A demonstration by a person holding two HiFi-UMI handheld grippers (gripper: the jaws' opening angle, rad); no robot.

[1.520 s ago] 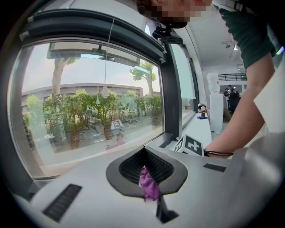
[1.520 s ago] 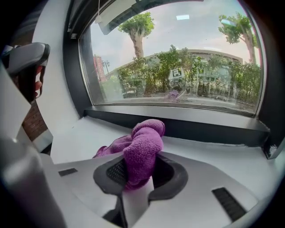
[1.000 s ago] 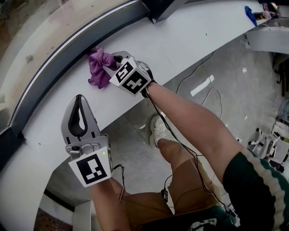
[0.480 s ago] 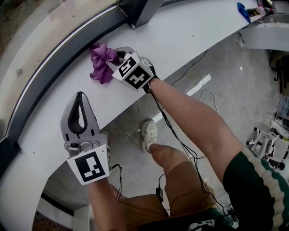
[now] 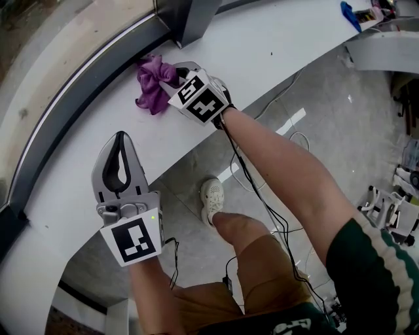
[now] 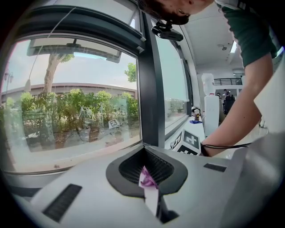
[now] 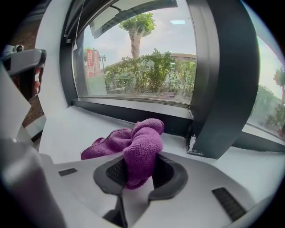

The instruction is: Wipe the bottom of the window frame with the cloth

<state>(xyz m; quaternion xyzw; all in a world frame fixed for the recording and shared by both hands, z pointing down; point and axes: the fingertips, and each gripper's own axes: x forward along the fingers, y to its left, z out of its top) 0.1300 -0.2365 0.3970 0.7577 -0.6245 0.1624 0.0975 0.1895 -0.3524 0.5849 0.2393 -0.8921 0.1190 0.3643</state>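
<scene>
Clamping the purple cloth (image 5: 153, 84) in the right gripper (image 5: 171, 76), 2 jaws pinched on 1 bunched fold (plain in the right gripper view), the rest spilling forward and left onto the white sill (image 7: 67, 133). Lying close up against the dark bottom rail of the window frame (image 7: 111, 111), just left of where the upright post (image 7: 222, 89) meets the sill; cannot tell whether touching the rail or only beside it. Reaching in from the right on a bare forearm (image 5: 281, 170), marker cube (image 5: 201, 98) facing up.

Holding the left gripper (image 5: 118, 140) well apart from the cloth, nearer along the sill and over its front edge, pointed toward the glass (image 7: 147, 58). Squeezed together at the tips with nothing gripped, only a hollow loop between the dark pads (image 6: 129, 167); through that gap, in the left gripper view, a sliver of sill and purple.

Beyond the glass, trees (image 7: 136, 26) and shrubs (image 7: 151, 71). Below the sill, grey floor (image 5: 340, 118) and a white shoe (image 5: 213, 196). At the sill's far end, a small blue thing (image 5: 347, 13).
</scene>
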